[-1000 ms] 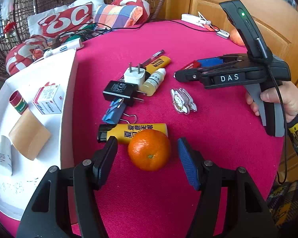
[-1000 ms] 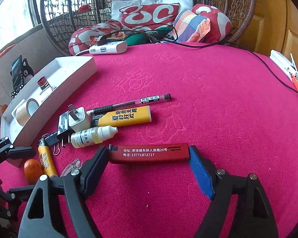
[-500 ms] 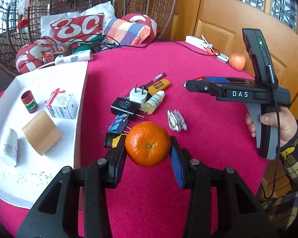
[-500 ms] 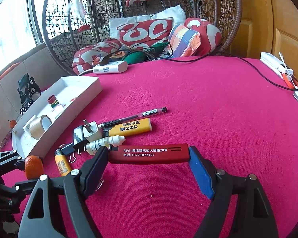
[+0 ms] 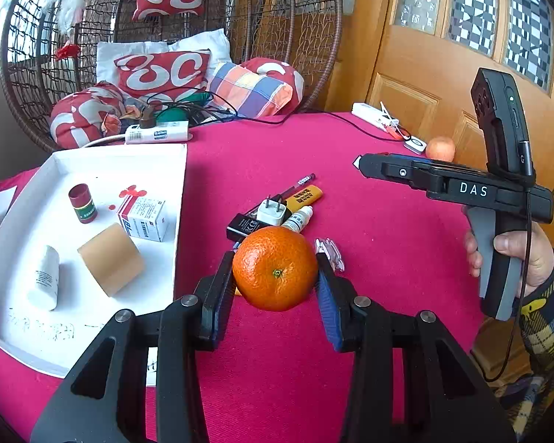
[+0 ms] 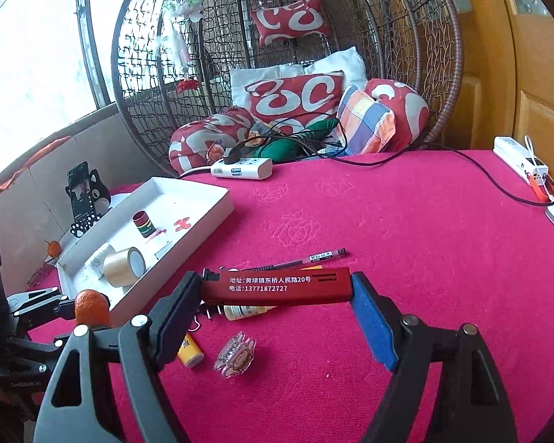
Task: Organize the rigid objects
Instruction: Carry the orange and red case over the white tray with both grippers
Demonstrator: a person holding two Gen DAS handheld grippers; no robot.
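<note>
A: What does the left gripper [image 5: 275,284] hold?
B: Its jaws are clamped on the orange [image 5: 275,268], clear above the red tablecloth [image 5: 387,258], just right of the white tray [image 5: 92,170].
A: And the right gripper [image 6: 277,308]?
B: It grips the red lighter [image 6: 277,286] endwise, above the pen [image 6: 306,260].

From my feed, orange [image 5: 275,267] hid front of black charger [image 5: 244,226] and most of yellow tube [image 6: 190,350]. Red lighter [image 6: 277,285] covered top of dropper bottle [image 6: 248,311] and, I think, binder clip. Apple [image 5: 440,148] cut off at right wrist view's edge. Print on white box [image 5: 144,218] too small to read.
</note>
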